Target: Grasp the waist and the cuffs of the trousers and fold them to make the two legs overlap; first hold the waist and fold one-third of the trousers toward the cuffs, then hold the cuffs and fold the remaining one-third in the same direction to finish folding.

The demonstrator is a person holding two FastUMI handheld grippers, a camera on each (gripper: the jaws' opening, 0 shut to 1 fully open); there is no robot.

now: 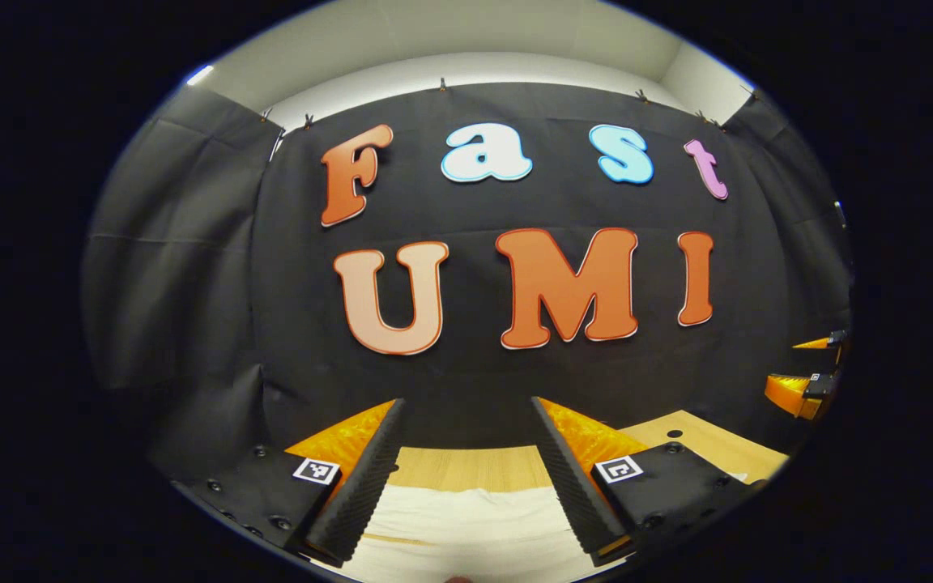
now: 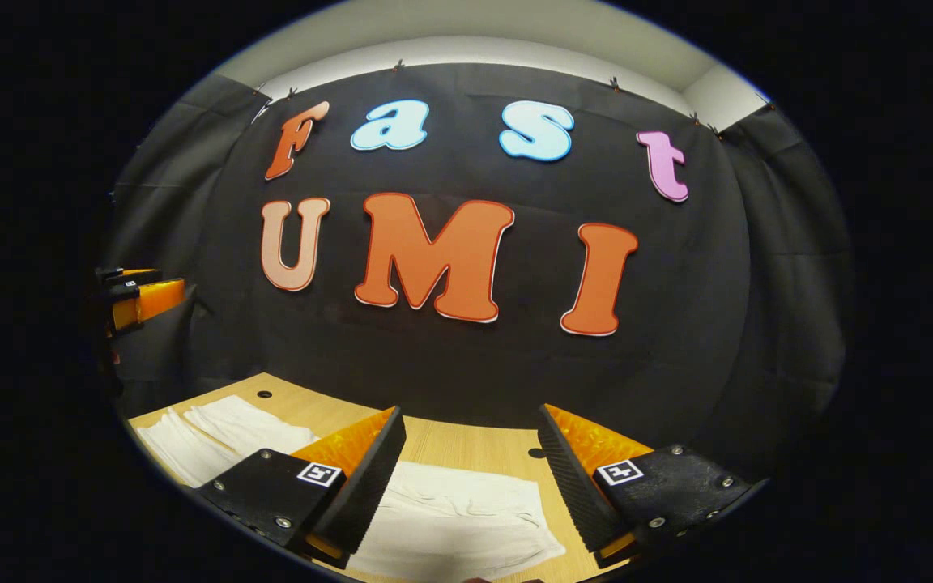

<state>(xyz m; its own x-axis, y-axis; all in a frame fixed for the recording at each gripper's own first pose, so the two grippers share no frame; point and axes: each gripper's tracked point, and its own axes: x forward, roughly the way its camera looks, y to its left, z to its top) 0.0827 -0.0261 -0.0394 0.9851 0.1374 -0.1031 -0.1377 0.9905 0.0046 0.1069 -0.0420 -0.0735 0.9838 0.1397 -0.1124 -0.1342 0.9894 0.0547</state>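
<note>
Trousers (image 2: 450, 518) flat on table (image 2: 450, 441), unfolded. Left gripper (image 1: 466, 470) and right gripper (image 2: 470, 478) hover above, jaws apart, empty, likely lining up for waist-and-cuff grasp.

- Counter (image 2: 466, 441): light wood-grain top with small dark round holes, set against the booth wall.
- Trousers (image 2: 466, 518): white cloth lying flat and lightly creased on the counter, reaching toward its left edge.
</note>
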